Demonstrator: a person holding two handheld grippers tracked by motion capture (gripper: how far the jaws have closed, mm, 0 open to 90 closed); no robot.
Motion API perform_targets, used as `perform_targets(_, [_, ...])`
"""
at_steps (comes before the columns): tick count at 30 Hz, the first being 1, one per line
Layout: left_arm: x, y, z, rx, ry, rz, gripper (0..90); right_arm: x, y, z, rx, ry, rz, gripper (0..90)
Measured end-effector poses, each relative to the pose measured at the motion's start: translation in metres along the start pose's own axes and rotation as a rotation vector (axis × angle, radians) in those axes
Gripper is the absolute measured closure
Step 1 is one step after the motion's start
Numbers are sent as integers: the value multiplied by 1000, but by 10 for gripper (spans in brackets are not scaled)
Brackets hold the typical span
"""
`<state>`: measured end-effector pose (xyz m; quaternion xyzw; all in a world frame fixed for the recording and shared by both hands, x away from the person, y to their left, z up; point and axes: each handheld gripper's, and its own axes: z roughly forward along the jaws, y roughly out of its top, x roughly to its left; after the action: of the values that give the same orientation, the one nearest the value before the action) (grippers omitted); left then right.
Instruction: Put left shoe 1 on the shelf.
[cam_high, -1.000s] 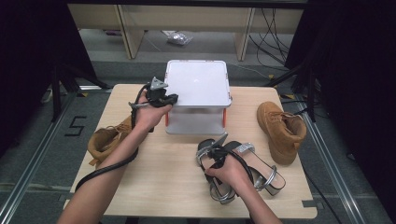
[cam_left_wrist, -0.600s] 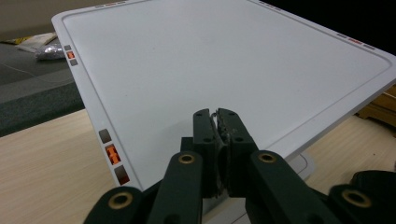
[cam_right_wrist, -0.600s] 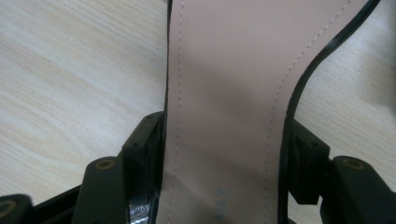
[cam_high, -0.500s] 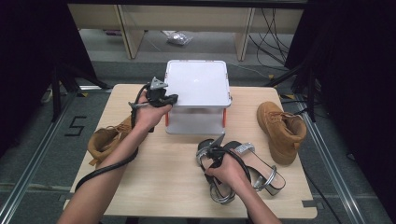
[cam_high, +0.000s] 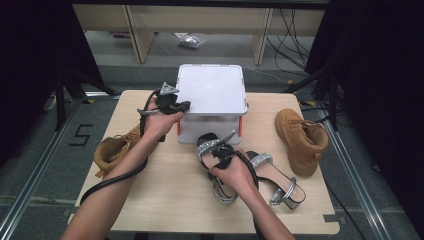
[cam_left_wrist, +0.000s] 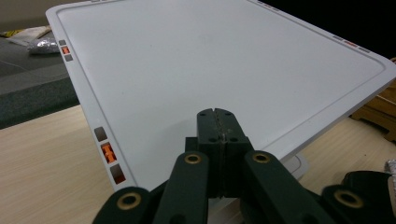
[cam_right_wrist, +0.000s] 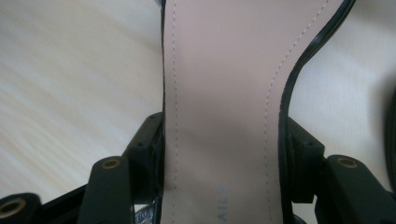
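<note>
My black fingers (cam_right_wrist: 299, 154) are hard matt plastic with small brass-coloured rivets. Between them is a black strappy sandal (cam_right_wrist: 224, 93) with a smooth, pale pink stitched insole. Its toe strap sparkles like glitter. The white square plastic lid (cam_left_wrist: 210, 65) looks smooth and matt. The pale wooden surface (cam_high: 170, 190) shows fine grain. The tan boot (cam_high: 300, 135) looks soft and fuzzy.

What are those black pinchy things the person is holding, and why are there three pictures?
They are hand-held claws, one in each hand. One camera looks down from above; a small camera rides on each claw. On the wooden table sit a white box, two tan boots and two sparkly black sandals. The left claw is shut, over the box lid's edge, with nothing visible between its jaws. The right claw squeezes the sides of one sandal; the other sandal lies beside it.
</note>
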<state>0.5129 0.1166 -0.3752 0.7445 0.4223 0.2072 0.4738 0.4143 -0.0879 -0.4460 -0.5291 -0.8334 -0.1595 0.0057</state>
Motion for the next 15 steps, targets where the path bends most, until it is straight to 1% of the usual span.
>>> perform_targets(1, [0,0,0,0,0,0,896,0,0,0,0,0,0,434])
perform_targets(2, [0,0,1,-6,-3,-12,896,1,6,0,-11,-6,-1,435])
perform_targets(3, [0,0,1,-5,-5,-13,896,5,13,0,-24,2,12,435])
perform_targets(4, [0,0,1,-3,-5,-10,896,3,26,4,-77,-5,-79,434])
perform_targets(5, [0,0,1,-4,-5,-10,896,9,32,5,-67,-8,-18,434])
perform_targets(6, [0,0,1,-5,-5,-9,896,11,39,7,-73,-10,-5,434])
perform_targets(7, [0,0,1,-5,-5,-9,896,11,39,7,-73,-10,-5,434])
perform_targets(8, [1,0,0,5,-5,-2,896,14,51,13,-70,-18,-1,434])
perform_targets(9, [1,0,0,5,-5,-2,896,14,51,13,-70,-18,-1,434])
perform_targets(10, [1,0,0,-6,-8,-14,896,17,61,20,-93,-31,-11,434])
perform_targets(11, [1,0,0,-7,-12,-16,896,18,65,23,-99,-32,-14,434])
perform_targets(12, [1,0,1,-10,-16,-17,896,19,68,27,-102,-31,1,434])
perform_targets(13, [1,0,1,-10,-16,-17,896,19,68,27,-102,-31,1,434])
perform_targets(14, [2,0,0,1,-14,-6,896,20,73,34,-118,-45,15,433])
perform_targets(15, [1,0,1,-6,-12,-13,896,20,73,34,-118,-45,15,433])
